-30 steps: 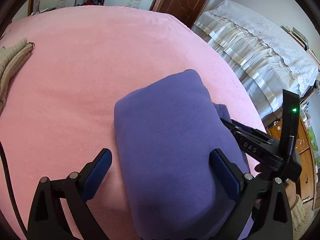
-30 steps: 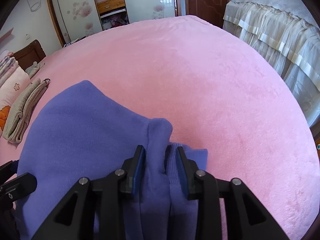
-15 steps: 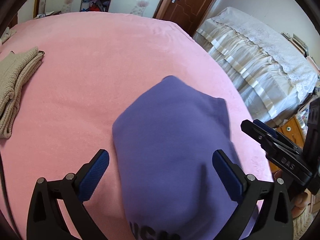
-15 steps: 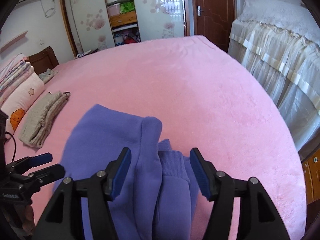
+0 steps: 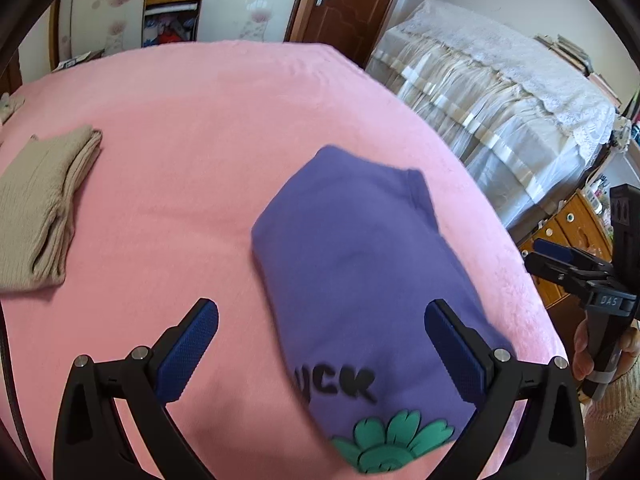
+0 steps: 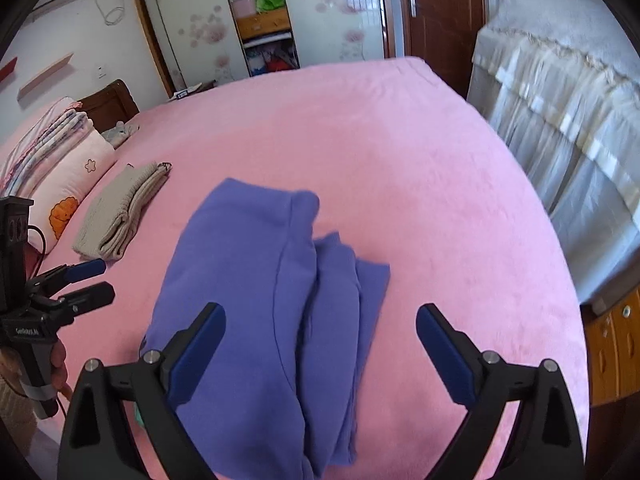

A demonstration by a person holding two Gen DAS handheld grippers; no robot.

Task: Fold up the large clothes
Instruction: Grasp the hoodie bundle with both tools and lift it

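A purple sweatshirt (image 5: 360,280) lies folded on the pink bed (image 5: 200,128), with black letters and a green flower print at its near end. It also shows in the right wrist view (image 6: 248,292), with a folded sleeve at its right side. My left gripper (image 5: 320,344) is open and empty, raised above the sweatshirt's near end. My right gripper (image 6: 320,344) is open and empty above the sweatshirt. The right gripper also shows at the right edge of the left wrist view (image 5: 560,260), and the left gripper at the left of the right wrist view (image 6: 88,280).
A folded beige garment (image 5: 40,208) lies on the bed to the left, also in the right wrist view (image 6: 120,216). Pillows (image 6: 60,160) are stacked at the head. A lace-covered piece of furniture (image 5: 500,92) and a wooden drawer cabinet (image 5: 568,232) stand to the right.
My right gripper opened and let go of the sweatshirt's sleeve. Both grippers drew back and rose away from the sweatshirt, which now lies folded on the bed.
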